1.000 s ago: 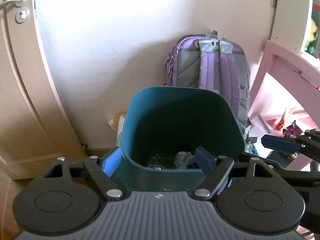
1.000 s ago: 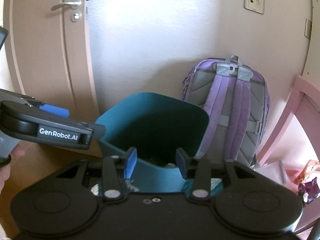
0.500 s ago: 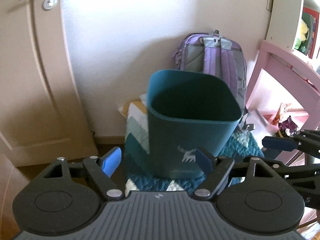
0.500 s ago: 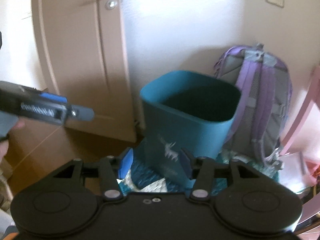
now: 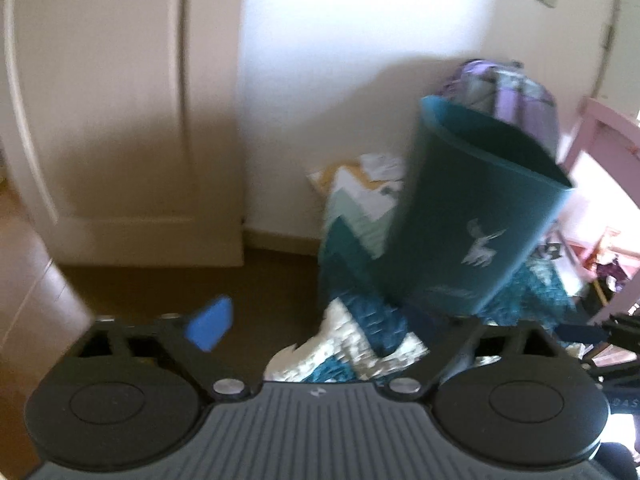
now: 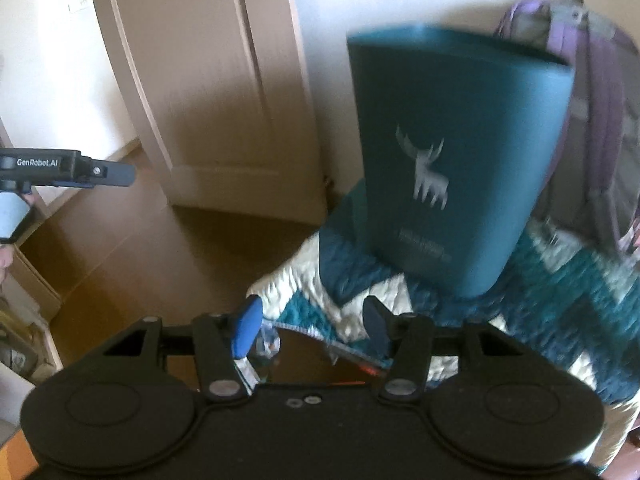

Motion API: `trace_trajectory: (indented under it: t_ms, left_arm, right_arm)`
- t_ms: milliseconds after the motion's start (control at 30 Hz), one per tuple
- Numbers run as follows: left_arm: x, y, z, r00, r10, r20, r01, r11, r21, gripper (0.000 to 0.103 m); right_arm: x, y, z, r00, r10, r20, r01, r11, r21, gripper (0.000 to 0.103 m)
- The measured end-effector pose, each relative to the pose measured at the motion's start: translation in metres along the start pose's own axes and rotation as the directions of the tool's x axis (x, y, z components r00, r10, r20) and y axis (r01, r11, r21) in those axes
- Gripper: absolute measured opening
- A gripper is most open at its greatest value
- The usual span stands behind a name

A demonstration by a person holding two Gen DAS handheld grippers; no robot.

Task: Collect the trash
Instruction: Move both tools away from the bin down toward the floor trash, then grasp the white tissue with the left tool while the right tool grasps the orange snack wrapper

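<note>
Wooden floor [image 6: 152, 248]; "GenRobot.AI" on left hand-held gripper [image 6: 120, 174]; teal bin [image 6: 452, 160] text unreadable.

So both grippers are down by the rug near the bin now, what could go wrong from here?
The teal bin stands on the soft quilted rug, so a bump could tip it.

The right gripper, jaws opening and empty, hangs over the rug's fringed edge and may snag it.

The left gripper, also opening and empty, sits close to the bin's base.
</note>
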State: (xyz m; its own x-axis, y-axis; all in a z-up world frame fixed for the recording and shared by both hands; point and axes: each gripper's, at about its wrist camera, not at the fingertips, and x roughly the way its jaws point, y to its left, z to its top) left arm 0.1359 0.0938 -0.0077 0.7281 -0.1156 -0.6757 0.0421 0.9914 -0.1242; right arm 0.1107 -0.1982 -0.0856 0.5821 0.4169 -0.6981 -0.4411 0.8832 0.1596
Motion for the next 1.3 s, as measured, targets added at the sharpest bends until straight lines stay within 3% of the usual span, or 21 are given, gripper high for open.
trace_trajectory:
  t_ms: [100, 300, 533, 700, 800, 1033, 1167, 1300]
  left_arm:
    - [0.021, 0.026, -0.023, 0.999, 0.043, -0.012, -0.044, 0.998, -0.047, 0.103]
    - [0.084, 0.074, -0.077, 0.988, 0.078, -0.132, -0.092, 0.990, -0.108, 0.103]
    - [0.156, 0.107, -0.158, 0.948, 0.111, -0.298, -0.155, 0.980, -0.129, 0.103]
    - [0.216, 0.107, -0.217, 0.880, 0.124, -0.458, -0.204, 0.970, -0.129, 0.103]
    - [0.250, 0.103, -0.250, 0.837, 0.107, -0.537, -0.216, 0.966, -0.144, 0.103]
    - [0.325, 0.084, -0.326, 0.720, 0.036, -0.693, -0.199, 0.967, -0.157, 0.103]
    - [0.356, 0.074, -0.358, 0.677, 0.016, -0.735, -0.177, 0.974, -0.142, 0.103]
    - [0.383, 0.073, -0.382, 0.640, -0.019, -0.768, -0.186, 0.966, -0.179, 0.103]
  right_arm:
    - [0.032, -0.001, -0.022, 0.999, -0.002, -0.044, 0.002, 1.000, -0.002, 0.056]
    - [0.106, -0.006, -0.069, 0.984, -0.019, -0.175, 0.018, 1.000, -0.006, 0.056]
    - [0.188, -0.020, -0.121, 0.944, -0.040, -0.327, 0.043, 0.999, 0.003, 0.056]
    - [0.245, -0.026, -0.163, 0.897, -0.091, -0.433, 0.085, 0.996, -0.035, 0.056]
    - [0.274, -0.027, -0.187, 0.855, -0.102, -0.508, 0.081, 0.995, -0.064, 0.056]
    - [0.331, -0.016, -0.226, 0.784, -0.073, -0.616, -0.007, 0.992, -0.127, 0.056]
    - [0.359, -0.008, -0.246, 0.738, -0.061, -0.672, -0.073, 0.983, -0.169, 0.055]
    - [0.381, -0.009, -0.261, 0.697, -0.056, -0.715, -0.087, 0.983, -0.162, 0.055]
